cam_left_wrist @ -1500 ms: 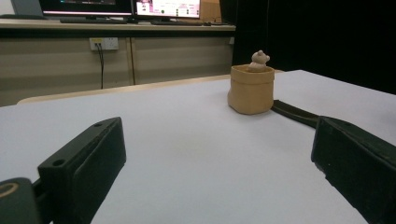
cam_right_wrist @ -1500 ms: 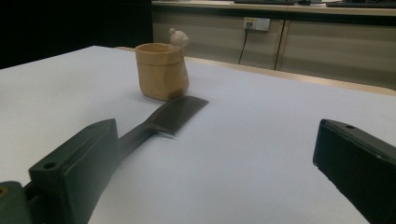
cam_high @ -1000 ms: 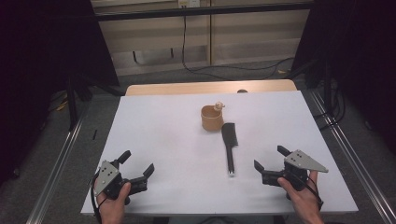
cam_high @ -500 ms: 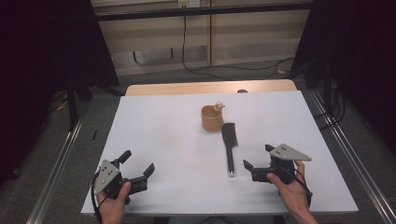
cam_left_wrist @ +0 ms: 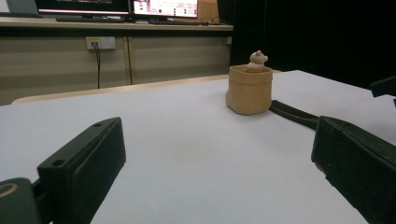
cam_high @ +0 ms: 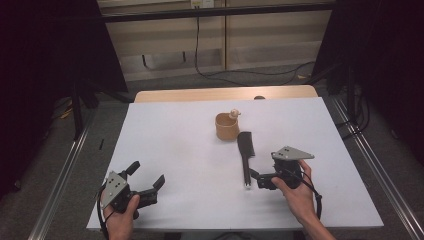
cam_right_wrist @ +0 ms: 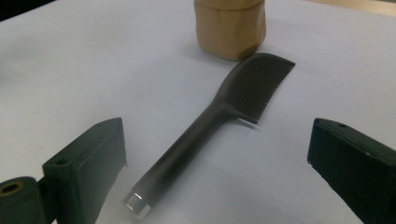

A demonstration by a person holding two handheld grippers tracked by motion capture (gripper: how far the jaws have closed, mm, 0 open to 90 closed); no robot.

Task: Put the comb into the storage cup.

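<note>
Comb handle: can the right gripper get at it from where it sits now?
Probably yes. The right gripper is open, its jaws either side of the comb handle's end, with bare table around it. The cup stands at the far end, clear.

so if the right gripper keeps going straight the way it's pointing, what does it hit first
Most likely the black comb: its handle end lies on the table between the open jaws of the right gripper, just ahead. Past the comb stands the tan cup, though depth is hard to judge.
</note>
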